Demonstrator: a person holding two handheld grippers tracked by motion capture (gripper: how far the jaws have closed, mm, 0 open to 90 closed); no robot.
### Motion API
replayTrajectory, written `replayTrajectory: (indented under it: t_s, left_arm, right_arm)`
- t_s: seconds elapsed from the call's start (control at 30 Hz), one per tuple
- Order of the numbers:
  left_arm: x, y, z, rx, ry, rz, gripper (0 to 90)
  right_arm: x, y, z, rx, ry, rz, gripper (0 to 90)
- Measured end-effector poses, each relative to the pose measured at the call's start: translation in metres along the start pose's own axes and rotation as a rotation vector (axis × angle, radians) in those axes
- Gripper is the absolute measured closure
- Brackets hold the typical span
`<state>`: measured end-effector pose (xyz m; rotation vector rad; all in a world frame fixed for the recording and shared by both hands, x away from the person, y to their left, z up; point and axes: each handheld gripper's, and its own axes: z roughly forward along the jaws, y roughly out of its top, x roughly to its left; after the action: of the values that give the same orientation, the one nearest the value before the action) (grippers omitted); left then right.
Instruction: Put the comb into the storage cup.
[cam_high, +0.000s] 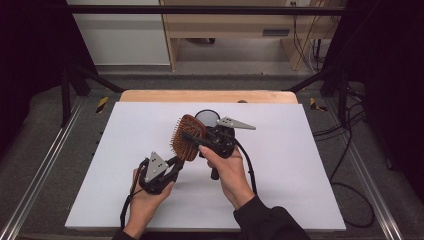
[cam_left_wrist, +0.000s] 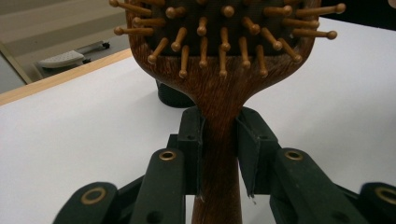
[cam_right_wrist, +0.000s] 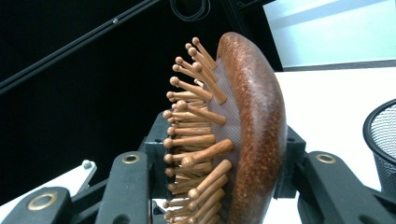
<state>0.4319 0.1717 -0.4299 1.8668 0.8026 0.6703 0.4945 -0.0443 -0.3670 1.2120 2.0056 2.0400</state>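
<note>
The jaws of both grippers are closed on one thing: the brown wooden paddle hairbrush with ball-tipped wooden pins (cam_high: 188, 137). The left gripper (cam_left_wrist: 219, 149) clamps its narrow handle from both sides, and the right gripper (cam_right_wrist: 219, 154) is shut across the oval head, one jaw against the pins and one against the smooth back. The brush is held raised above the white rectangular table sheet (cam_high: 280, 190), over its middle.

The step in hand is judged to be a handover between grippers. For the next move, one grip must be released before the brush is carried on, or it will be strained between two holds.

Wide bare sheet lies on all sides, well apart from the edges. The black wire-mesh cup (cam_right_wrist: 384, 140) stands just beyond the brush and should be cleared or approached from above.
</note>
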Motion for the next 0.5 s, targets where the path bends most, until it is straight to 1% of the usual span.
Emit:
replayTrajectory:
  t_s: [0.03, 0.1, 0.13, 0.27, 0.3, 0.37, 0.43, 0.47, 0.5]
  left_arm:
    - [0.0001, 0.0004, 0.0003, 0.000, 0.005, -0.004, 72.4]
    - [-0.0001, 0.0006, 0.0010, 0.003, 0.006, 0.008, 72.4]
    - [0.0004, 0.0005, 0.0010, -0.001, 0.004, 0.004, 72.3]
    - [-0.0005, 0.0006, 0.0000, -0.013, 0.009, -0.001, 70.7]
    - [-0.0019, 0.0018, 0.0007, -0.015, 0.016, 0.012, 69.0]
    - [-0.0021, 0.0020, 0.0007, -0.018, 0.018, 0.012, 68.2]
    - [-0.0026, 0.0008, 0.0004, -0.022, 0.020, -0.001, 65.5]
    - [-0.0029, 0.0002, 0.0006, -0.023, 0.020, -0.002, 64.3]
    - [-0.0034, -0.0010, 0.0012, -0.031, 0.014, -0.022, 59.8]
  right_arm:
    - [0.0000, 0.0000, 0.0000, 0.000, 0.000, 0.000, 52.9]
    - [0.0003, 0.0004, 0.0003, 0.003, 0.000, -0.009, 53.0]
    - [0.0000, 0.0008, 0.0003, 0.003, -0.001, -0.009, 53.0]
    - [-0.0002, 0.0018, -0.0010, 0.000, -0.004, -0.001, 53.2]
    - [0.0009, 0.0030, -0.0007, -0.001, -0.001, 0.003, 53.2]
    - [0.0015, 0.0034, -0.0004, 0.001, -0.002, 0.009, 53.1]
    - [0.0012, 0.0038, 0.0003, 0.001, 0.002, 0.023, 53.1]
    - [0.0022, 0.0038, 0.0005, 0.003, 0.000, 0.021, 53.1]
    - [0.0034, 0.0046, 0.0007, 0.002, 0.000, 0.024, 53.1]
